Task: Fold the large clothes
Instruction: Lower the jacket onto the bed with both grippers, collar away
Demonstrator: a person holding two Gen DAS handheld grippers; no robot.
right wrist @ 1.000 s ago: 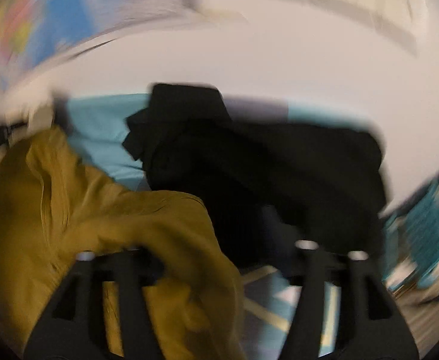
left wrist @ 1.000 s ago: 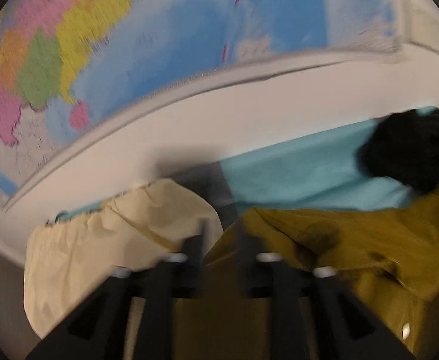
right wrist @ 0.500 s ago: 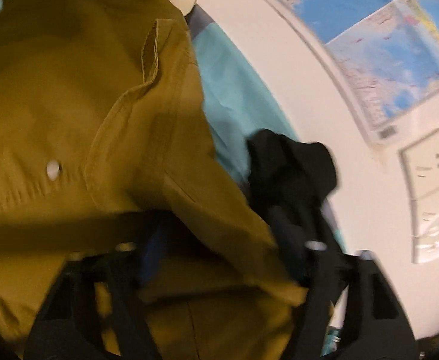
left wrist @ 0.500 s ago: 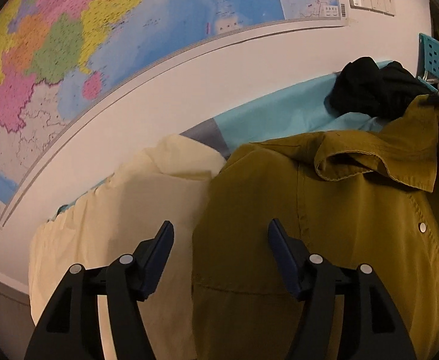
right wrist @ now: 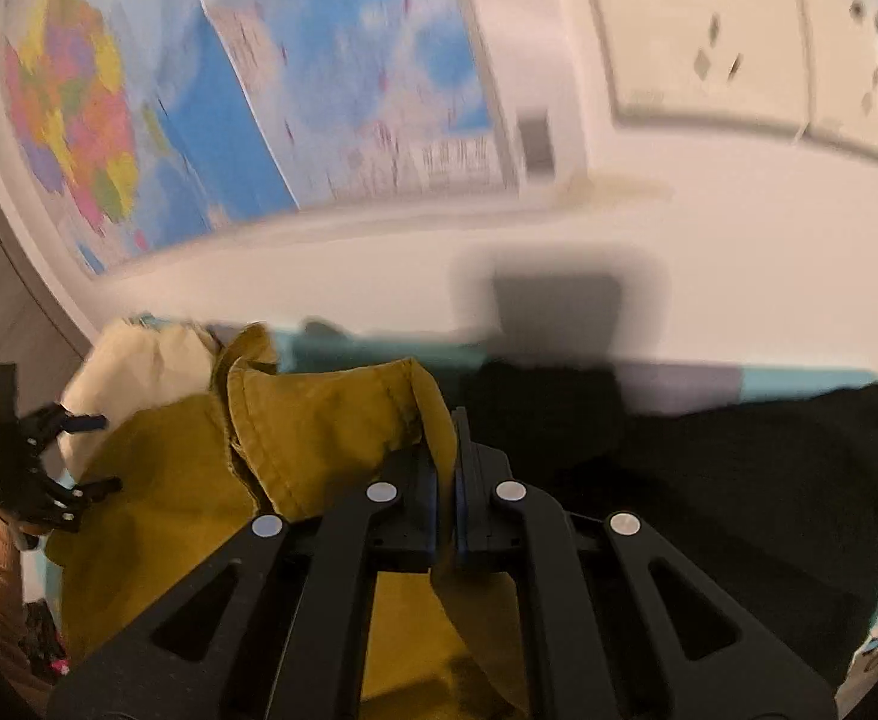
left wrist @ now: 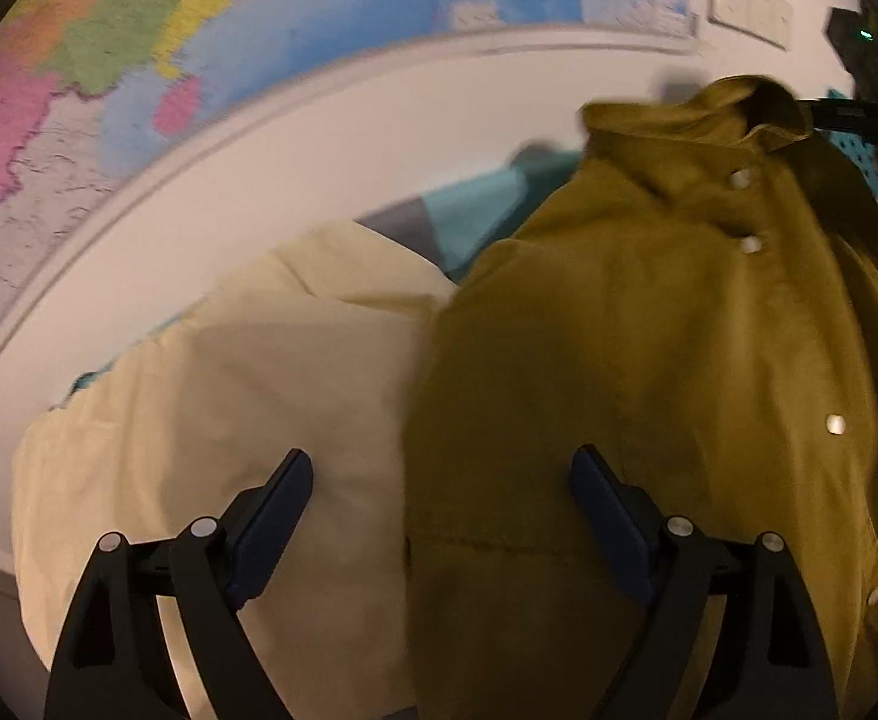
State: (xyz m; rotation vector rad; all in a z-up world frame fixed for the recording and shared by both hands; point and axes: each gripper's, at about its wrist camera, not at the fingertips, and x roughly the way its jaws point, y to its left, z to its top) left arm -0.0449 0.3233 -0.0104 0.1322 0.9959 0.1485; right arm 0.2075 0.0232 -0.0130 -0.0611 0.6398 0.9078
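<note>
An olive-mustard shirt (left wrist: pixel 649 360) with snap buttons hangs lifted at the right of the left wrist view. My right gripper (right wrist: pixel 445 438) is shut on its fabric near the collar (right wrist: pixel 331 420). My left gripper (left wrist: pixel 442 480) is open and empty, its fingers spread in front of the shirt's left edge and a cream garment (left wrist: pixel 229 390). The left gripper also shows at the far left of the right wrist view (right wrist: pixel 94 453), open beside the shirt.
A black garment (right wrist: pixel 709 462) lies to the right on the light blue table cover (left wrist: pixel 475 210). The cream garment also shows behind the shirt (right wrist: pixel 139 372). A white wall with a coloured map (left wrist: pixel 199 30) and wall sockets (right wrist: pixel 739 30) stands close behind.
My left gripper was shut on the shirt, then opened and let go. My right gripper has lifted the shirt's collar up, so the shirt now hangs higher.
</note>
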